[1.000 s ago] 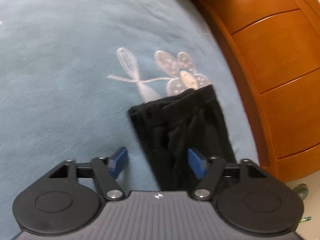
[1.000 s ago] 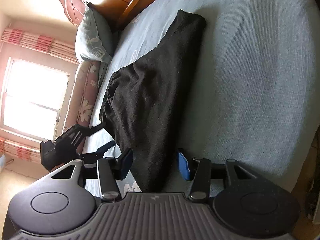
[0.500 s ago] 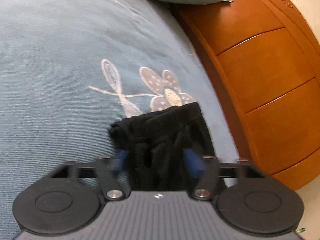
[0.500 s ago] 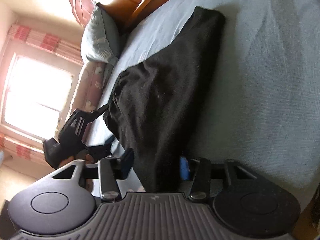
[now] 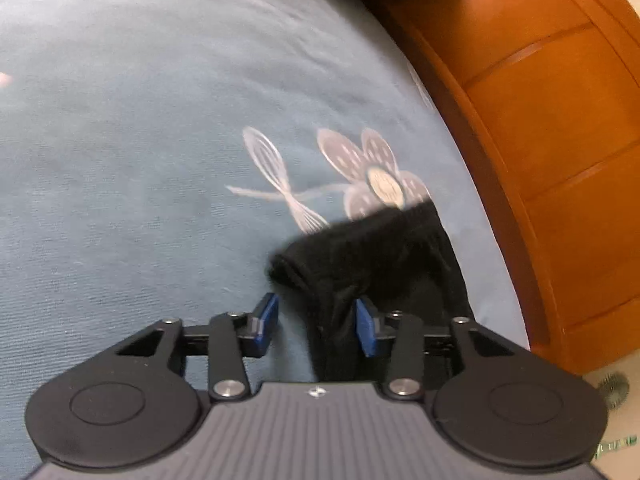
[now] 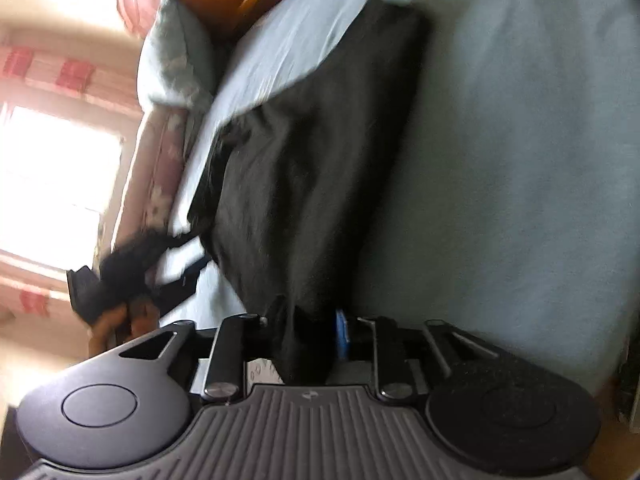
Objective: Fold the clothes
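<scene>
The black garment [image 6: 320, 152] lies stretched across the blue bedsheet [image 5: 120, 160], one end by the wooden bed frame [image 5: 560, 160]. Both tongs are opening: the left gripper [image 5: 316, 324] has cloth between its jaws but isn't pinching; the right gripper [image 6: 304, 340] looks wrapped in fabric, though its grip is unclear. I'd re-clamp both corners evenly before folding.

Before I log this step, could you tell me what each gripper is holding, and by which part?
Both jaws are opening. The left gripper straddles the black garment's end, ungripped; the garment's near edge fills the right gripper, seemingly pinched.
</scene>
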Tool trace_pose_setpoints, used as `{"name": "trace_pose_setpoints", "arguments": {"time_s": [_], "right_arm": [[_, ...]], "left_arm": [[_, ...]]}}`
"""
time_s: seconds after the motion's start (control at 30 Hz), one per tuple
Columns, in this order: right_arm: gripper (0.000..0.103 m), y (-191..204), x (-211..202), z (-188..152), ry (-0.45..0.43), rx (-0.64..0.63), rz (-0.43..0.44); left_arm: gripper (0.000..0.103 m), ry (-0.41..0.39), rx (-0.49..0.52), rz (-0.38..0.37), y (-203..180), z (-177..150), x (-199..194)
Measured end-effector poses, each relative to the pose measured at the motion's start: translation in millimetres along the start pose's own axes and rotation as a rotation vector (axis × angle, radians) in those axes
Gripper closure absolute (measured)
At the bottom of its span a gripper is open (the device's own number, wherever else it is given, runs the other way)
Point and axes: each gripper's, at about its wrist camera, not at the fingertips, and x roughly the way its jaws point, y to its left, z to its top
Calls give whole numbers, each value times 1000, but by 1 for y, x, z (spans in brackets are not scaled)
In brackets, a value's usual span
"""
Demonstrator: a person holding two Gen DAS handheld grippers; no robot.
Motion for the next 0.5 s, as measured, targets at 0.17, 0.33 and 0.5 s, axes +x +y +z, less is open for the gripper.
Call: {"name": "trace_pose_setpoints", "arguments": {"time_s": [0.17,0.33,0.5], "right_arm": [[38,-6,-28,41,-187,3,-51],[41,-10,-8,82,-239,71,-72],[88,-2,6,96,-302,-1,-193]], "left_arm": [[49,-43,77,-149,-29,-1,-14],[45,5,137,-173,-46,-9,19],[57,-30,135,-98,-24,3,20]]}}
